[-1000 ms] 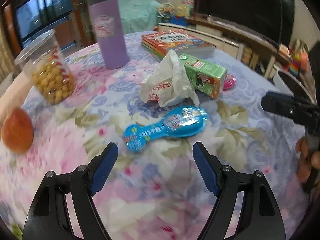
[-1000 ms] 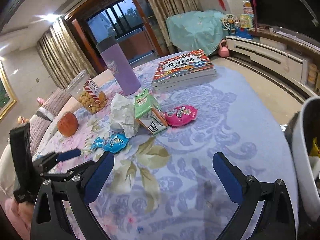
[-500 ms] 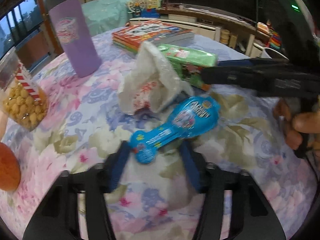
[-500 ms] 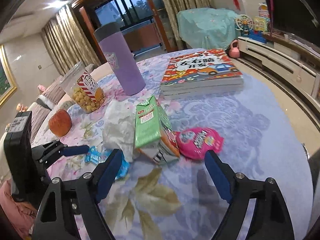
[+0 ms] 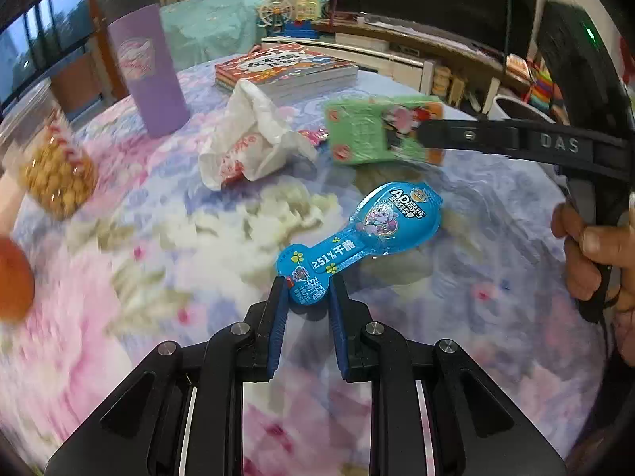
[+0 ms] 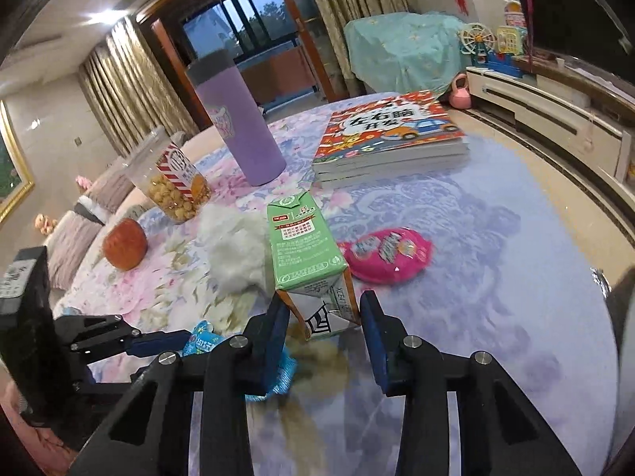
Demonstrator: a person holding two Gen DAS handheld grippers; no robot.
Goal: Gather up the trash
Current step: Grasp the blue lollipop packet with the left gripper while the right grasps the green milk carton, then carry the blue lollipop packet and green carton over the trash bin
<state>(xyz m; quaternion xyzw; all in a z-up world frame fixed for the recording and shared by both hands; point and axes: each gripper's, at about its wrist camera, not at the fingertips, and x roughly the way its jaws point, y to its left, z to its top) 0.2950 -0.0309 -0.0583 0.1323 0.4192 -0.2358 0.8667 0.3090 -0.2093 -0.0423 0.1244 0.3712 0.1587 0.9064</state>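
Observation:
On the flowered tablecloth (image 5: 476,317) lies a blue spoon-shaped wrapper (image 5: 377,230). Its narrow end sits between the pads of my left gripper (image 5: 307,289), whose jaws are closing and pinch it. The green drink carton (image 6: 303,246) lies on its side. My right gripper (image 6: 321,305) is closing on the carton's near end, pads against both sides. A crumpled white bag (image 5: 246,142) rests left of the carton (image 5: 357,135), and a pink wrapper (image 6: 387,254) lies to its right. The blue wrapper (image 6: 202,341) is partly hidden behind my right gripper's finger in the right wrist view.
A purple tumbler (image 6: 238,131), a popcorn jar (image 6: 170,182) and an orange fruit (image 6: 123,244) stand at the back left. A stack of books (image 6: 389,135) lies behind the carton. A person's hand (image 5: 587,254) holds the right gripper. A white bin (image 5: 516,107) shows beyond the table edge.
Both grippers moved forward over the table and their jaws narrowed. The left one came around the blue wrapper's narrow end, and the right one came around the green carton.

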